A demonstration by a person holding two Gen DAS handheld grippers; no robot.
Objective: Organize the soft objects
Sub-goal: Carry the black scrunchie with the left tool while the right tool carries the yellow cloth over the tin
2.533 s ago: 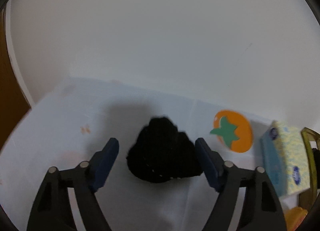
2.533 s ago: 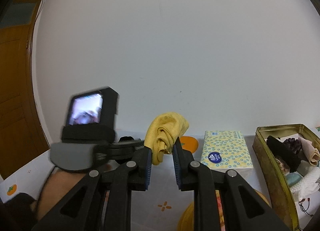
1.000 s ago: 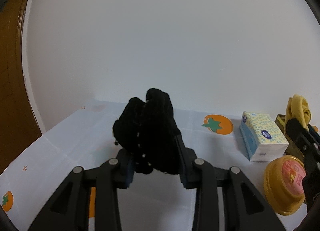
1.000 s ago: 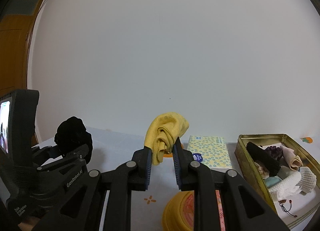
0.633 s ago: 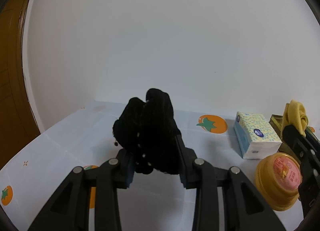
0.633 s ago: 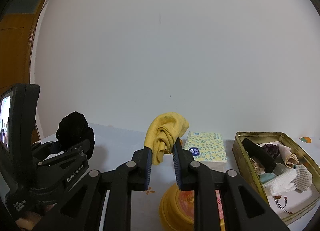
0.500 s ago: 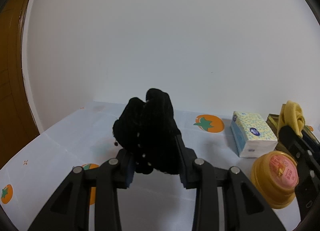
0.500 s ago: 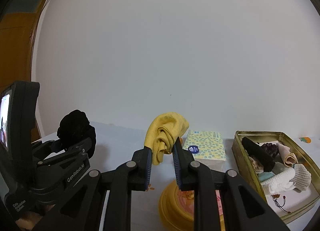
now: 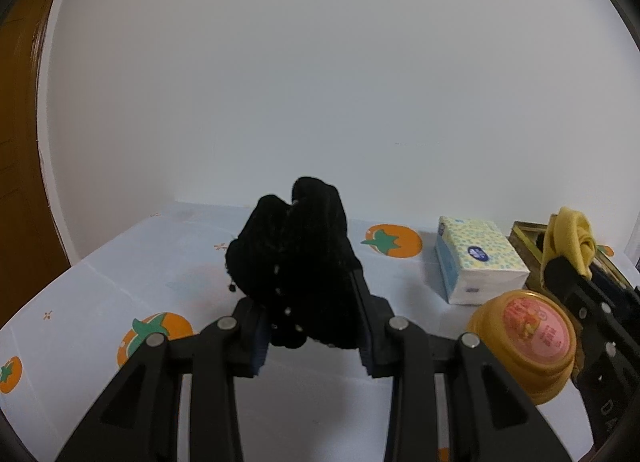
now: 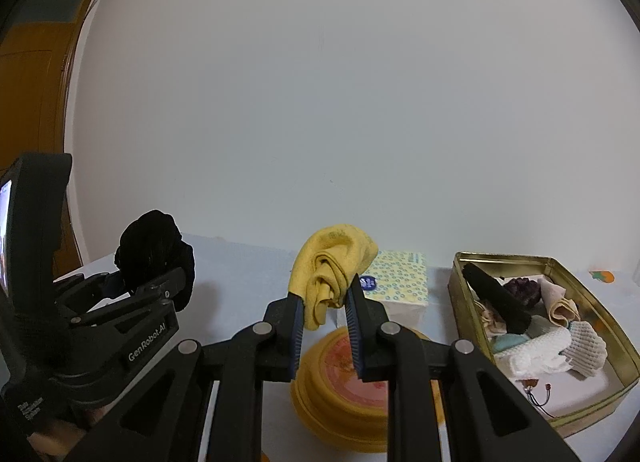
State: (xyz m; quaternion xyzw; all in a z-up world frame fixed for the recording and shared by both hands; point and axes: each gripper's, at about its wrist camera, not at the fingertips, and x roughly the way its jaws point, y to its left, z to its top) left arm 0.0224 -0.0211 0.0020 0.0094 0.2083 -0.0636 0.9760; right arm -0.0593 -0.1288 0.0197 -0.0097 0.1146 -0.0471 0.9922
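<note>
Carrying: right hand-held gripper point(image 10: 324, 302) is clamping the yellow cloth point(image 10: 332, 274); left hand-held gripper point(image 9: 310, 326) is clamping the black knit bundle point(image 9: 296, 262).
Lying ahead-right: gold tin point(image 10: 600, 394), nearer the right hand.

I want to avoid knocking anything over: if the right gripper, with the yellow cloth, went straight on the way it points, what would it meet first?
Probably the tissue pack, straight beyond the right gripper and its yellow cloth. The yellow round container sits below the fingers, likely under that line. Depth is hard to judge.
</note>
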